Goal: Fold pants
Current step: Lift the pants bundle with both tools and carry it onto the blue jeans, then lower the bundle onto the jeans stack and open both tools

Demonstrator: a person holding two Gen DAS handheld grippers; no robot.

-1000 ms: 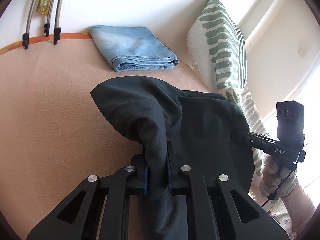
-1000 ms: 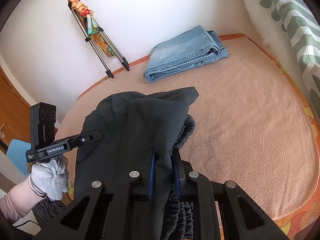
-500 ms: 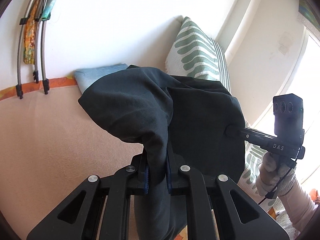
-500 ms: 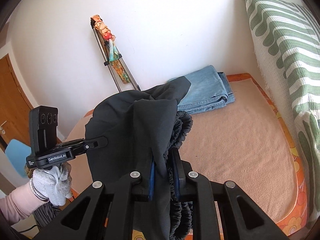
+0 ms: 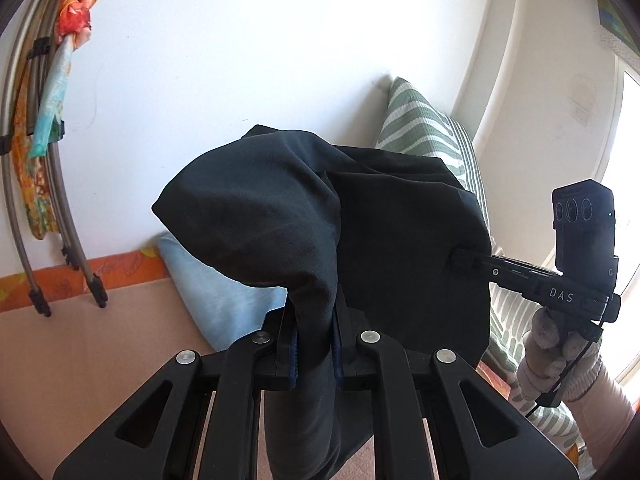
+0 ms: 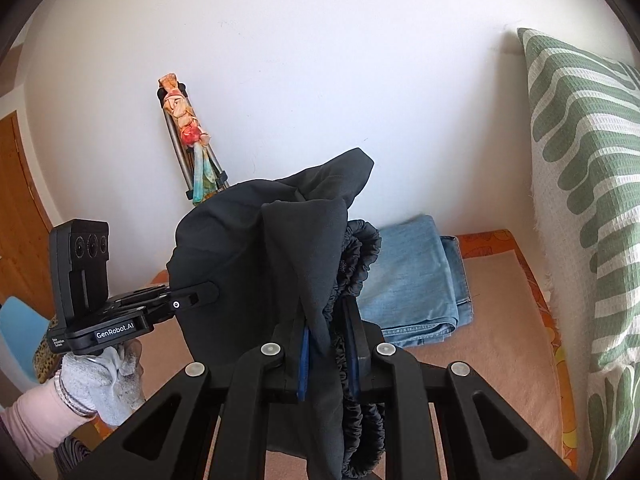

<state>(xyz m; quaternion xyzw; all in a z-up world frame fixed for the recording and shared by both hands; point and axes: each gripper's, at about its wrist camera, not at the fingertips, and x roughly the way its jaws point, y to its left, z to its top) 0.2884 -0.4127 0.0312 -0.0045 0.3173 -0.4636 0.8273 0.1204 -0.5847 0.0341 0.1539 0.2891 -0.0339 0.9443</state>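
Dark grey pants [image 5: 304,216] hang in the air between both grippers, above the peach blanket [image 5: 80,352]. My left gripper [image 5: 315,354] is shut on a fold of the fabric, which bulges over its fingers. My right gripper [image 6: 327,354] is shut on the gathered elastic waistband [image 6: 358,252] of the same pants [image 6: 248,248]. In the left wrist view the right gripper's tip [image 5: 466,258] vanishes into the cloth. In the right wrist view the left gripper's tip [image 6: 200,294] does the same. Gloved hands [image 6: 104,380] hold both tools.
Folded blue jeans [image 6: 416,280] lie on the blanket [image 6: 500,320] by the white wall. A green-and-white patterned cushion [image 6: 588,184] leans at the right. A folded tripod [image 5: 48,200] wrapped in a colourful scarf stands against the wall at the left. A wooden door [image 6: 20,216] is far left.
Both grippers have risen with the pants, lifting them clear of the blanket. The views have tilted up, so more wall shows and the jeans now sit partly hidden behind the cloth.
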